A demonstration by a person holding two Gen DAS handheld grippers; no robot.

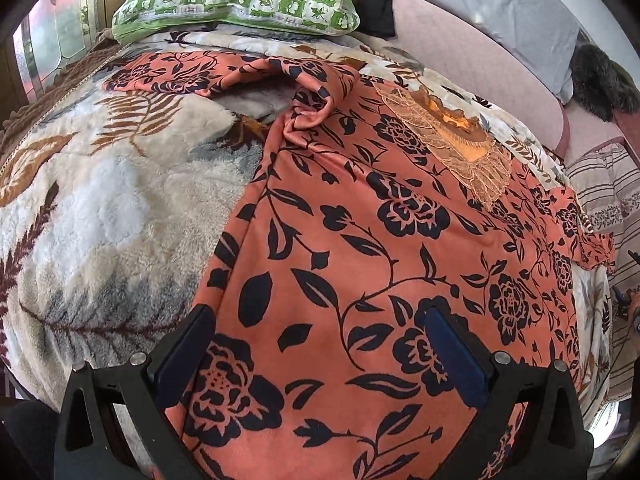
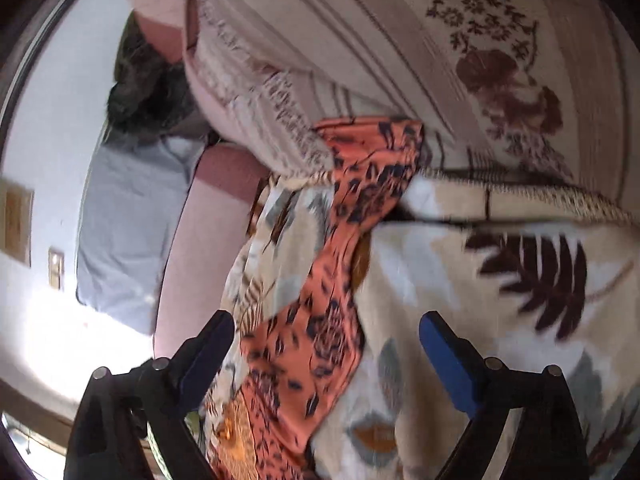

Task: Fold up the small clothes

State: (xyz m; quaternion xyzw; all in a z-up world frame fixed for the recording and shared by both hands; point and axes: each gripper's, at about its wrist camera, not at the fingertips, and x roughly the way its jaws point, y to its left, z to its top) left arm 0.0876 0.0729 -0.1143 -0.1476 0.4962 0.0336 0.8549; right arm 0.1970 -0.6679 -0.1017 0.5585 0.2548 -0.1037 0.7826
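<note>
garment (image 1: 360,240): coral, dark floral print, lace neckline | spread flat on blanket | one sleeve bunched

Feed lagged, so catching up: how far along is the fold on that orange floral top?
Done: orange floral top is spread on the leaf-print blanket. In hand: nothing; left gripper and right gripper hover open. Left: all folds; the far sleeve lies bunched.

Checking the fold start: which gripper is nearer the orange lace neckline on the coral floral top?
Left. The left gripper hovers over the top's body below the neckline; the right gripper sits by its sleeve.
</note>
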